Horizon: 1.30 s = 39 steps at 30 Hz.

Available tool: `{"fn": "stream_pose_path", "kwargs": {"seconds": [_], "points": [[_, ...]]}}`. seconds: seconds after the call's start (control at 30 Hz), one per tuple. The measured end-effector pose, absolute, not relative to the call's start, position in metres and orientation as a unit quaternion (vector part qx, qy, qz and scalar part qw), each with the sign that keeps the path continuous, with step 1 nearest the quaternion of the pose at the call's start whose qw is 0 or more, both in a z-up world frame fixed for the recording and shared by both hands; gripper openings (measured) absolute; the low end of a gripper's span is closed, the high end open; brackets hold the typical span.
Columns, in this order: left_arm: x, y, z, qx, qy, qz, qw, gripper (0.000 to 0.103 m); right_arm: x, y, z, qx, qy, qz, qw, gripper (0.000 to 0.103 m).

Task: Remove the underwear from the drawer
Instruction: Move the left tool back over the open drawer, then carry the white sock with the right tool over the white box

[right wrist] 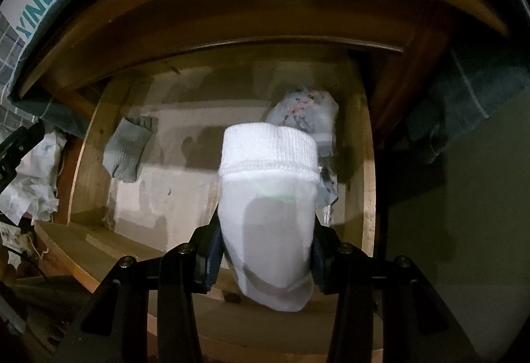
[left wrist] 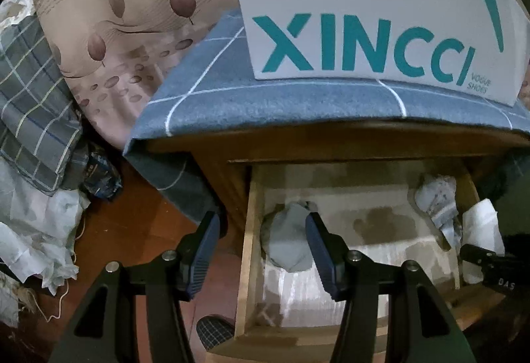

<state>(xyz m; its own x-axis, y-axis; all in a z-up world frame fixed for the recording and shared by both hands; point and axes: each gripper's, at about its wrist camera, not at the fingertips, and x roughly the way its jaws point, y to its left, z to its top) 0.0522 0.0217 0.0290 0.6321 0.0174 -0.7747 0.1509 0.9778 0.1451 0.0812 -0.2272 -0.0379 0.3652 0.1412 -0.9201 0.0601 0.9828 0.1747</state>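
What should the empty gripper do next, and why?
Probably ease the left gripper rightward and down over the grey rolled garment, then close. Its jaws are open and straddle the drawer side wall, with the garment just past it. The right gripper is already clamped on the white piece.

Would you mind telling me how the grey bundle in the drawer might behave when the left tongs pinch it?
The grey bundle looks like soft ribbed fabric, so probably light and squashy. Being loosely rolled, it may unfold or droop once lifted.
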Motion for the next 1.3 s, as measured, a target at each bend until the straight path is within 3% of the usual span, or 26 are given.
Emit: {"fn": "stream_pose_path", "kwargs": {"seconds": [0.77,1.3], "points": [[0.055,0.022,0.039,0.067,0.427,-0.060,0.900,0.055,0.065,-0.219,0.018,0.080,0.501,0.031,0.861,0.041],[0.057,0.029,0.040,0.041,0.439,-0.055,0.896,0.055,0.053,-0.218,0.147,0.072,0.438,0.047,0.895,0.041]]}}
